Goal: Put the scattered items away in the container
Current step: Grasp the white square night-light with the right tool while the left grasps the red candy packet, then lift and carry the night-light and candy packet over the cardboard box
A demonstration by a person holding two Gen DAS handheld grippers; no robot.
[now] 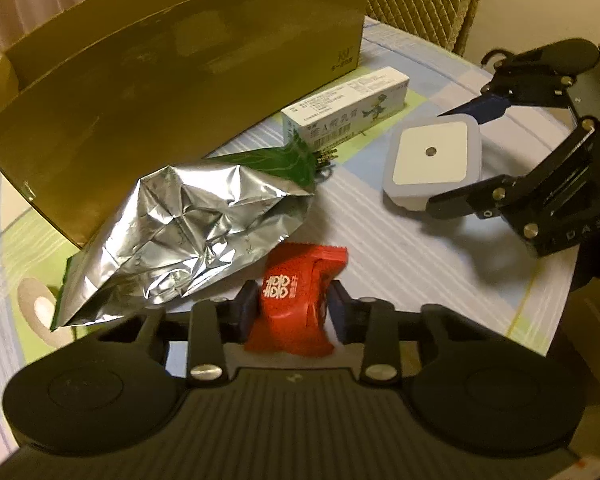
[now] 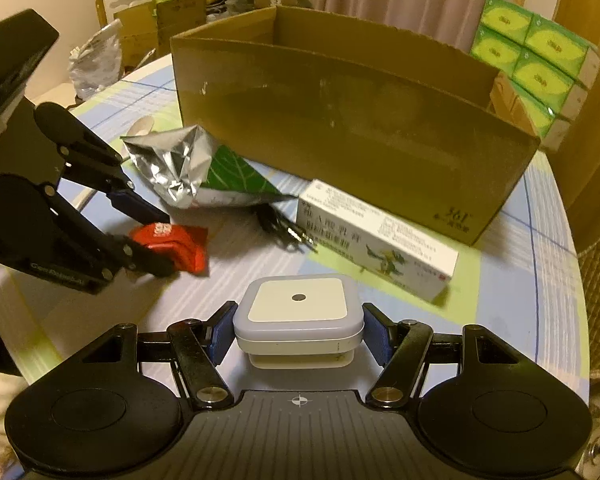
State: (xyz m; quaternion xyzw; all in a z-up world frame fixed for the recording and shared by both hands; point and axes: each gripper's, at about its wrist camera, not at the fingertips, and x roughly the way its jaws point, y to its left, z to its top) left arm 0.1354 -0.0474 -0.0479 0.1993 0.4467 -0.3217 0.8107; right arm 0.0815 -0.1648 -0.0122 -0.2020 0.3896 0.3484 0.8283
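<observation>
Currently the left gripper (image 1: 294, 306) is clenched on a red packet (image 1: 296, 300), low and centre in the left wrist view, with a blue pad pressed to each flank of the wrapper. Up and to the left of it the cardboard box (image 1: 172, 92) fills the upper left of that frame, its open top facing up and its long wall running from lower left to upper right. A crumpled foil bag (image 1: 192, 236) lies between packet and box, against the box wall. A white carton (image 1: 348, 108) rests just beside the box's right-hand end.

Further right, the right gripper (image 2: 299, 334) grasps a white square device (image 2: 298, 320), low and centre in the right wrist view; both pads appear to bear on its sides, though contact on the right pad is hard to confirm. From here the box lies straight ahead, upper centre, with the carton between.

Both loads sit on the near side of the box's long wall, so each must clear that wall. The left gripper seems nearer, but has the foil bag in its path.
</observation>
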